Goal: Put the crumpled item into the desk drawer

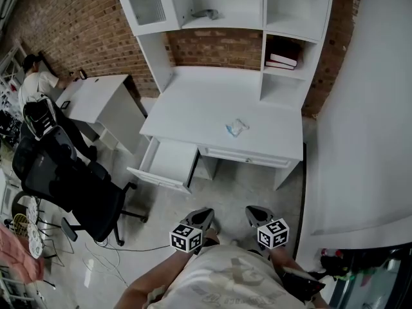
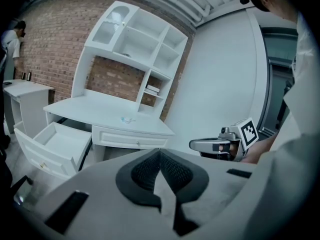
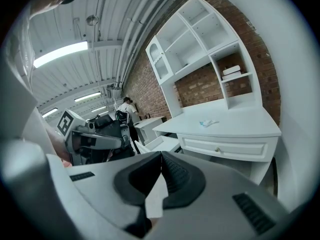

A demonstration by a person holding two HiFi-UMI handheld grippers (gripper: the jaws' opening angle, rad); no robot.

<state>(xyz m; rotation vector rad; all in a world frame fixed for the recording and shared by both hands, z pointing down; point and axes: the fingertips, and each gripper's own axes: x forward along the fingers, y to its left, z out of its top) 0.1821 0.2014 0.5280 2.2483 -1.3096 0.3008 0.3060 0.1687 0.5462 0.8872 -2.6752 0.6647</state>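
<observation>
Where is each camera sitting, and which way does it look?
Head view: on the person's head, looking steeply down at the desk, open drawer and crumpled item; shirt, left gripper and right gripper show.
Left gripper view: on the left gripper, looking along its shut jaws at the desk; right gripper and shirt show.
Right gripper view: on the right gripper, looking along its shut jaws at the desk; left gripper shows.
Shared: all three see the desk, drawer and crumpled item.

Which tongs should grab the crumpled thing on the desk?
Probably the right tongs: the crumpled item lies slightly to their side, while the left tongs line up more with the open drawer. Both are shut and far back.
</observation>
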